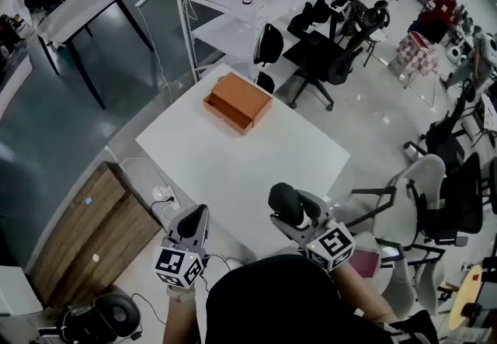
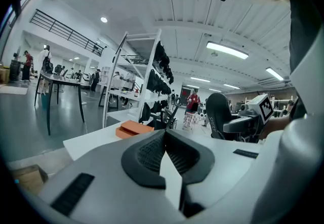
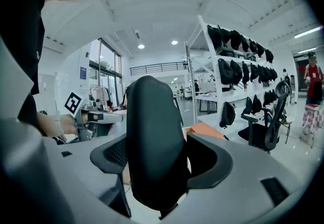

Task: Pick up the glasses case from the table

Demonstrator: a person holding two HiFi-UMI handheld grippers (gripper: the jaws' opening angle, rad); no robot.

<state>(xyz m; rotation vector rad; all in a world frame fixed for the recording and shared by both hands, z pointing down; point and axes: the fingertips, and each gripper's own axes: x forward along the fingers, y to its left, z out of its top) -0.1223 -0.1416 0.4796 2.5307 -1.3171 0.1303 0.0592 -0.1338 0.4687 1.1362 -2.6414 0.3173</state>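
Observation:
A black oval glasses case (image 1: pixel 285 203) stands upright between the jaws of my right gripper (image 1: pixel 292 209), lifted off the white table (image 1: pixel 256 164) near its front edge. In the right gripper view the glasses case (image 3: pixel 153 152) fills the gap between the two pads, which are shut on it. My left gripper (image 1: pixel 194 221) hangs over the floor just left of the table's front corner. Its pads (image 2: pixel 147 154) meet at the tips with nothing between them. The left gripper view shows the glasses case (image 2: pixel 217 112) held off to the right.
An orange drawer box (image 1: pixel 238 102) sits at the table's far side. A white shelf rack (image 1: pixel 233 1) stands behind it. Black office chairs (image 1: pixel 318 55) crowd the right, and a wooden cabinet (image 1: pixel 85 234) stands at lower left.

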